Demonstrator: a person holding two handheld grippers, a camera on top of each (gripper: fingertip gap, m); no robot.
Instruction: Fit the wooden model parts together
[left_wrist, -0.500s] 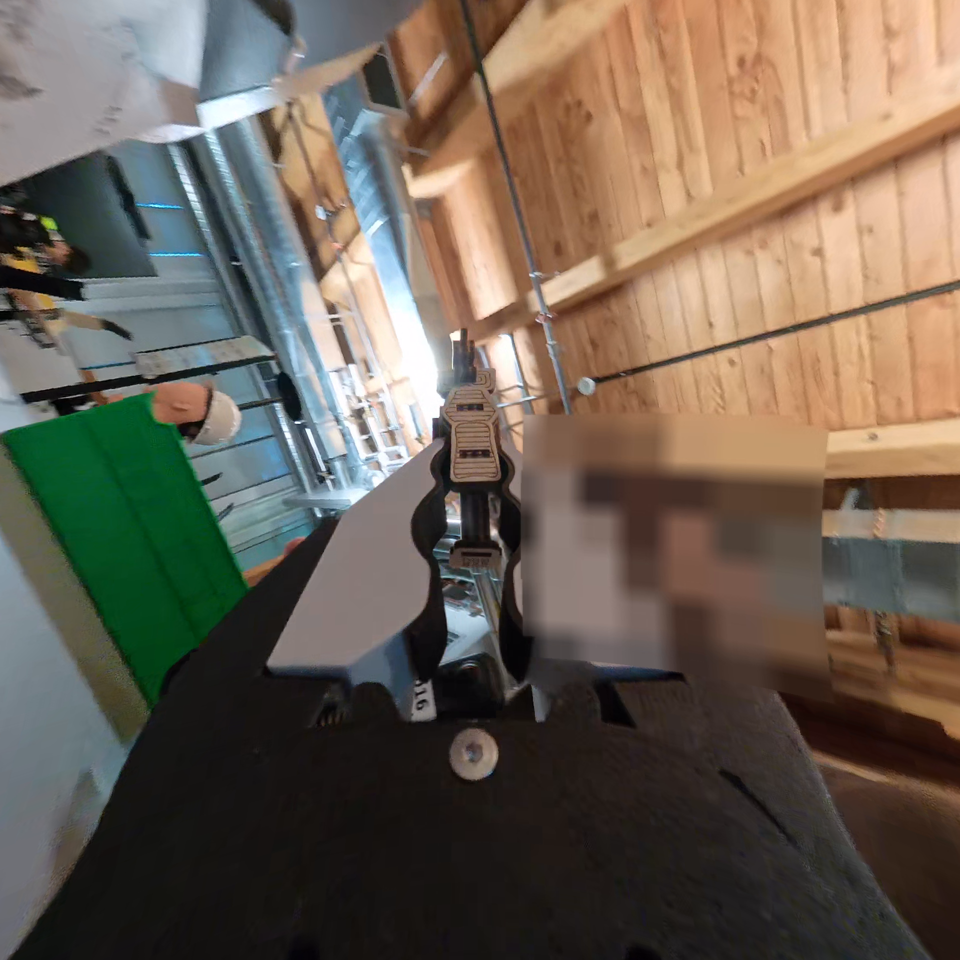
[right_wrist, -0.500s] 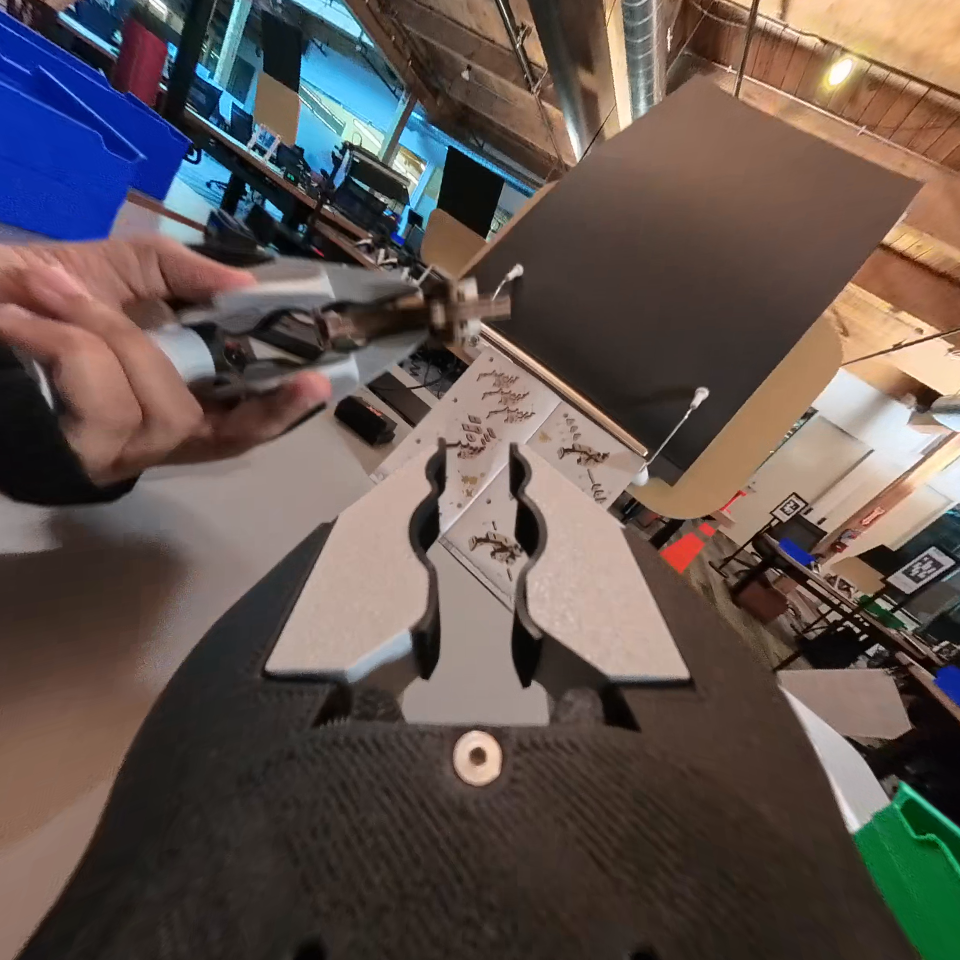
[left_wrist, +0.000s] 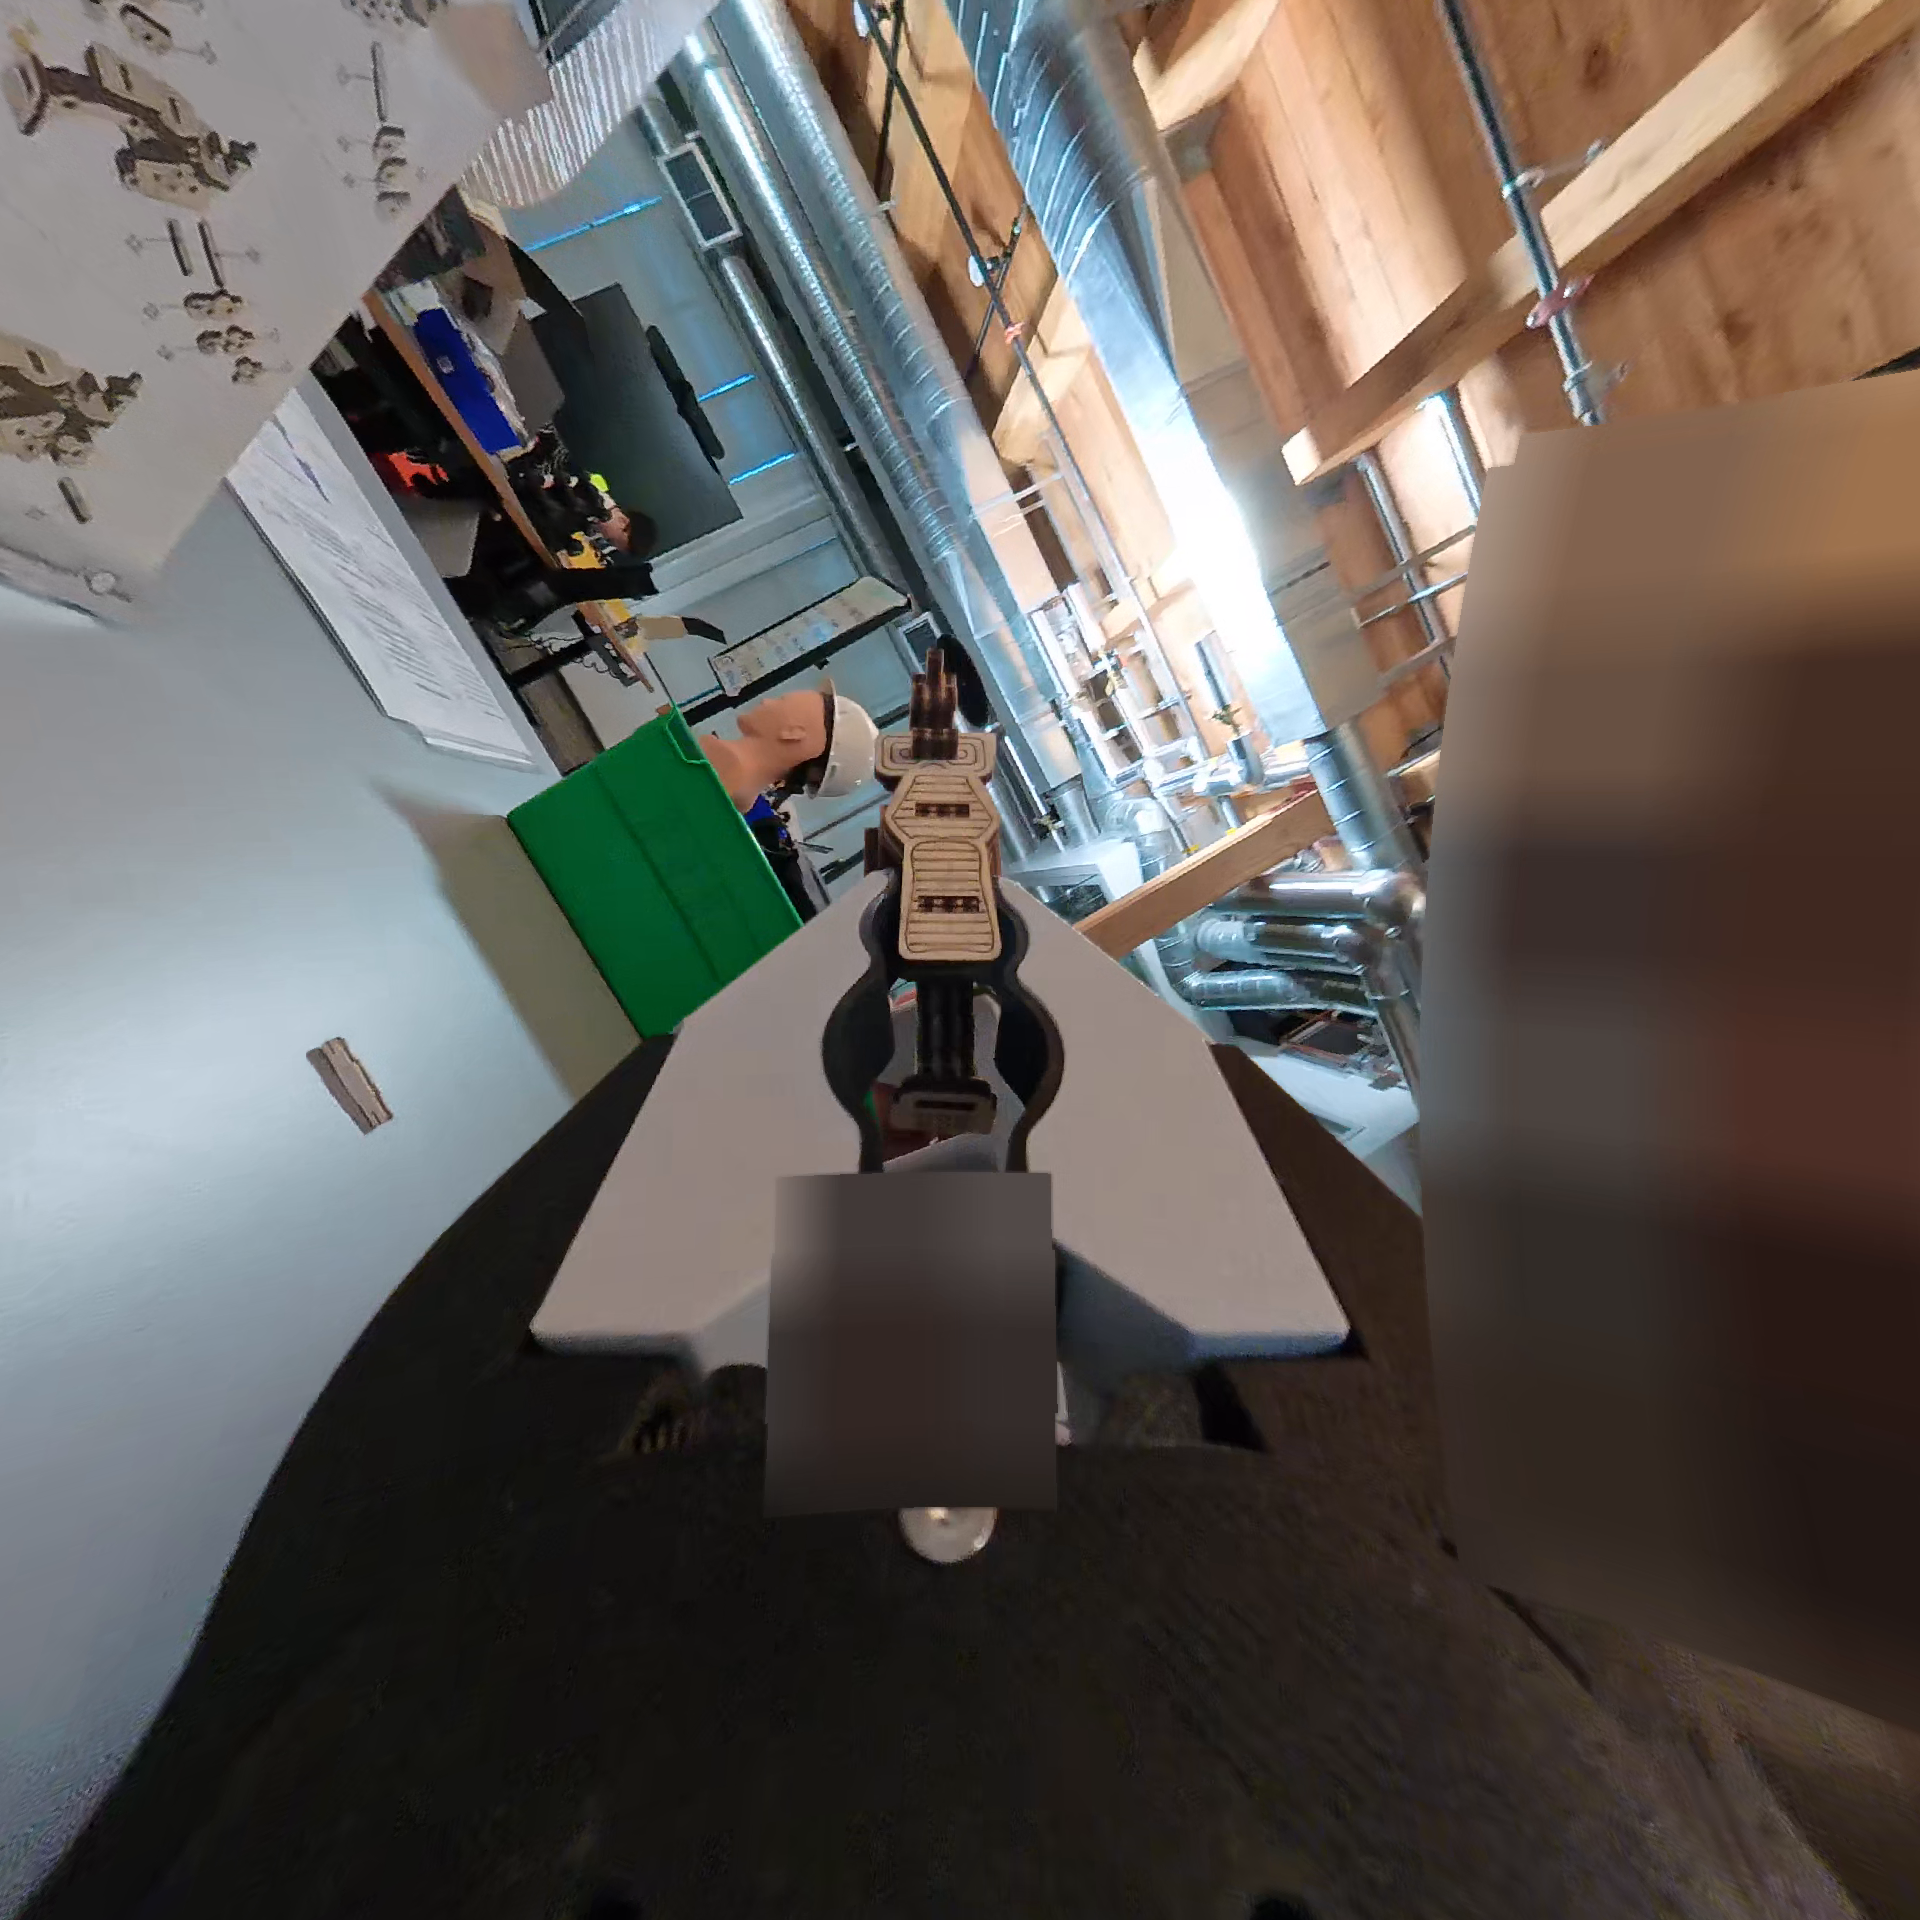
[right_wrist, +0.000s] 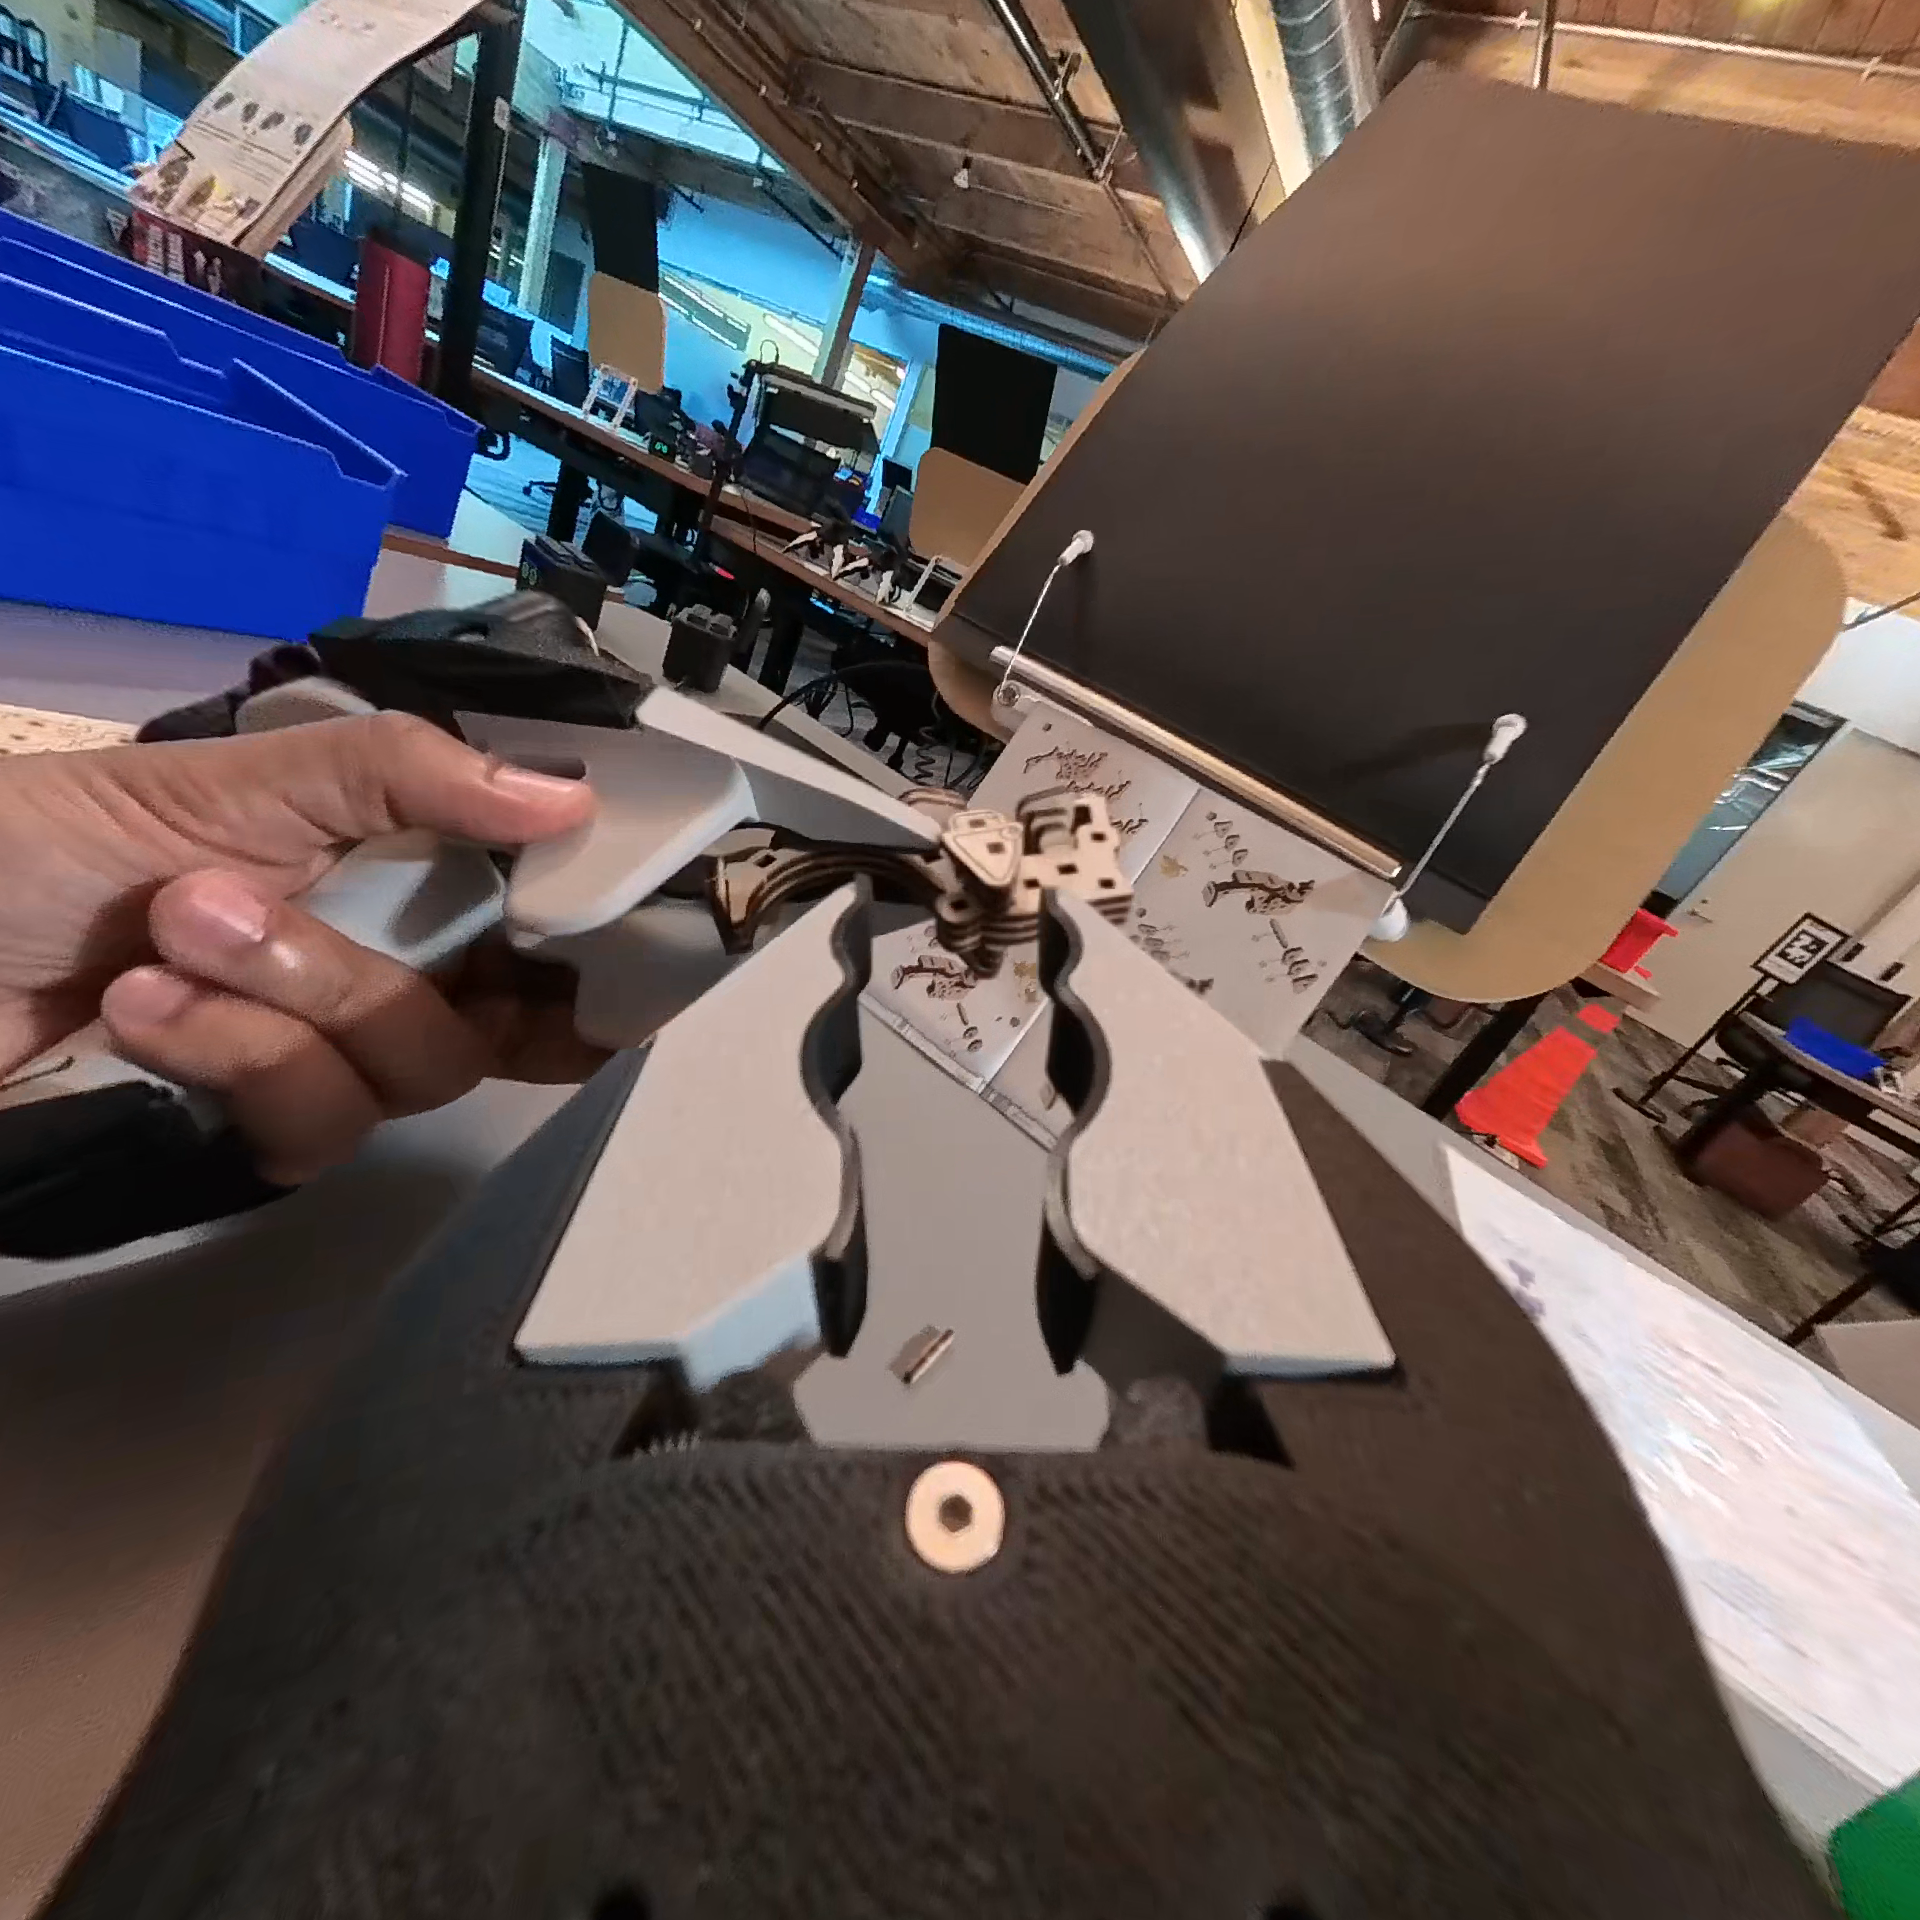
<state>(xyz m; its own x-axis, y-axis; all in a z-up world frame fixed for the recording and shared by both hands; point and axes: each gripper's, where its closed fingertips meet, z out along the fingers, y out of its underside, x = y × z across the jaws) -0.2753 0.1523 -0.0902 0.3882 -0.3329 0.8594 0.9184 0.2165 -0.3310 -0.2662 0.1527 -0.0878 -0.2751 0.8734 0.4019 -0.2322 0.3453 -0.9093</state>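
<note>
left tongs (left_wrist: 940, 935) clenched on the wooden model (left_wrist: 940, 868), held up off the bench (right_wrist: 156, 1371) | right tongs (right_wrist: 951, 925) released, tips flanking the model's end, touching or not I cannot tell | small wooden part (right_wrist: 924, 1357) lies on the bench | instruction sheet (right_wrist: 1174, 894) behind

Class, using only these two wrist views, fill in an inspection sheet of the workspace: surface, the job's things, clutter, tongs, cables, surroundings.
Surface: grey table, mostly bare near the tongs.
Job's things: wooden model clamped in the left tongs; its layered end sits at the tips of the right tongs; instruction sheets on a black stand.
Clutter: small wooden piece lying on the table; blue bins; green bin.
Tongs: left shut on the model; right open, contact unclear.
Cables: dark wires behind the table.
Surroundings: workshop with desks, wooden ceiling, metal ducts.
</note>
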